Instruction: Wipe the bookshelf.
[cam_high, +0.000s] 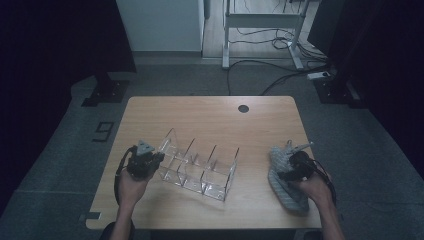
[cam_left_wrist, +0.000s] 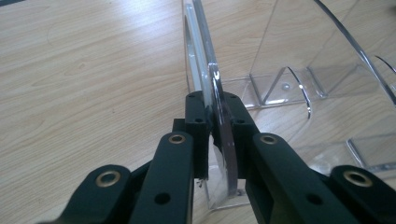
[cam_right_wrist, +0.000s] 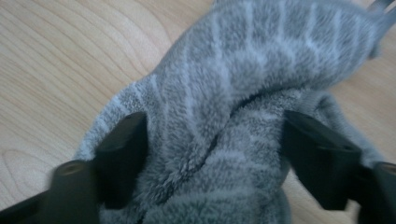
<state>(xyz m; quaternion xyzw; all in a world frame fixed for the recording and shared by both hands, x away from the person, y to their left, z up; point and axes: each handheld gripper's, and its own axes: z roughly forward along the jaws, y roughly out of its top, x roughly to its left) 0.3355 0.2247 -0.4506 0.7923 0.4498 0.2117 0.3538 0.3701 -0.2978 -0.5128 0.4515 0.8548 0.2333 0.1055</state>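
Occupying most of the high view, one light wooden table with rounded corners (cam_high: 210, 112) is recorded, a single dark round cable hole (cam_high: 243, 108) set near its far edge. One clear acrylic divided organiser with upright partitions (cam_high: 200, 167) is placed left of centre, nearer the near edge. One grey fluffy sock with pale stripes (cam_high: 286, 180) is laid by the right edge, towards the near right corner.

Two hand-held grippers are listed. The left gripper (cam_left_wrist: 217, 119) is clamped tight on the organiser's end wall, the thin clear panel pinched between its jaws. The right gripper (cam_right_wrist: 215, 140) is set down over the sock with its jaws part-way apart, plush pile bulging between them; the pads are seen at the fabric's flanks, but a firm grip is not yet judged made.

For the step in hand, the organiser should be kept steadied while a full thickness of sock is gathered before lifting, so that it is not dropped short of a compartment.
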